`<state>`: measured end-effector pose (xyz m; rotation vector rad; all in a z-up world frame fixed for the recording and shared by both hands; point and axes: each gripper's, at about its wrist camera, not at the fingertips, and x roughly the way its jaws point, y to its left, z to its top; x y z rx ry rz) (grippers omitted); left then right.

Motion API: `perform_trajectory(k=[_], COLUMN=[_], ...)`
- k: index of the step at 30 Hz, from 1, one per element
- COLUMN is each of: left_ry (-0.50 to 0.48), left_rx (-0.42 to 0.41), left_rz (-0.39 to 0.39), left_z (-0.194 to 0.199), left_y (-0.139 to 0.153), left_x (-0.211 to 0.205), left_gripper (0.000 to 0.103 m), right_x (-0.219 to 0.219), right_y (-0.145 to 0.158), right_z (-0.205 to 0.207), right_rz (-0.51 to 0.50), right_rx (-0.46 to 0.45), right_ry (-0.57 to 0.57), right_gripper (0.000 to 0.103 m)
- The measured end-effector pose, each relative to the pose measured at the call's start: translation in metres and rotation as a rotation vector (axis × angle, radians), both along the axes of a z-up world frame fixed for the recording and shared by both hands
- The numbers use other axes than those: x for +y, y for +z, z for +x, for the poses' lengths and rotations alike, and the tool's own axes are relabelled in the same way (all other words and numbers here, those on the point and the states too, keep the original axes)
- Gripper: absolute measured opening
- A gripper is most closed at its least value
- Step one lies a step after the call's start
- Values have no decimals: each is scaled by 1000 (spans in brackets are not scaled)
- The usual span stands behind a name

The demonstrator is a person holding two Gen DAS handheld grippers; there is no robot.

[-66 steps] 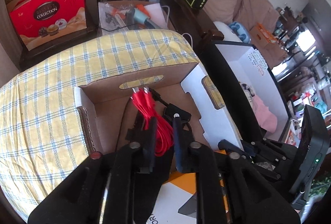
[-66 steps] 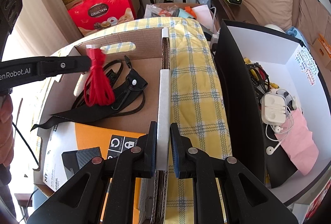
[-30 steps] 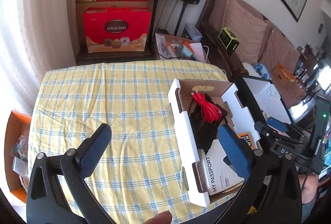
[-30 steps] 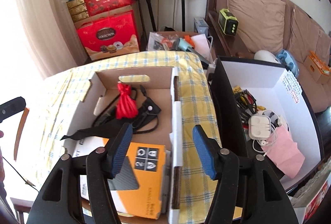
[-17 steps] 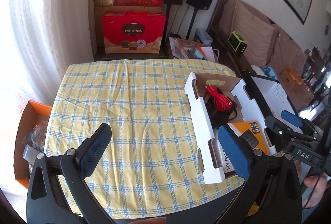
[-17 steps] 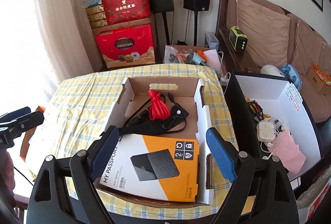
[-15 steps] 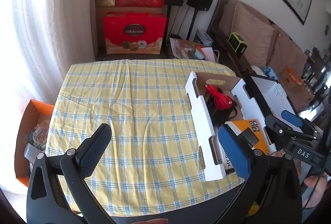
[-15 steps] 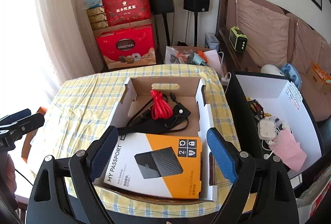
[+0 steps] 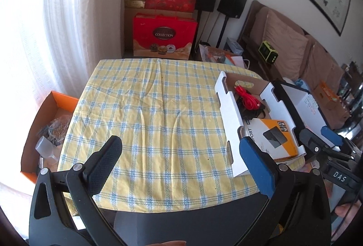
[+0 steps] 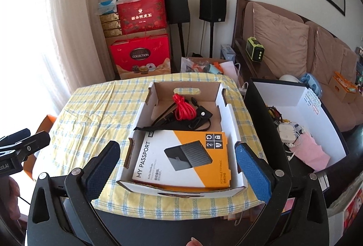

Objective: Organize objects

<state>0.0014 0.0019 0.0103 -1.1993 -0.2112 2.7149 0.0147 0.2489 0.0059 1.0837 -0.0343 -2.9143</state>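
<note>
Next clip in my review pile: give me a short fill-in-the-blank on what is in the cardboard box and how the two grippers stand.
1. The coiled cable in the cardboard box is ____ in colour.
2. The orange and white MY PASSPORT box lies at the box's ____ end, closest to the grippers.
3. The right gripper has its jaws ____, with nothing gripped.
4. The left gripper hangs over the ____ tablecloth.

Missing words: red; near; open; checked

light: bright daylight, curtain (image 9: 68,25) blown out | edges: fisheye bend, dark corners | focus: sharp
</note>
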Motion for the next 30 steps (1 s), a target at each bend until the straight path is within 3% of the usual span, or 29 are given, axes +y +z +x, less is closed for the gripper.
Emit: perform_trajectory(k=[7, 30], left_ry=[43, 54], left_rx=[12, 4], left_rz=[-10, -44], left_z=[16, 24], left_y=[-1, -5], left_x=[-9, -2], left_gripper=[103, 103], right_x=[-6, -5], right_y=[-5, -9], right_z=[15, 28], right_rz=[6, 21], right_rx=[7, 15], right_ry=[-6, -52], right_gripper=[103, 103])
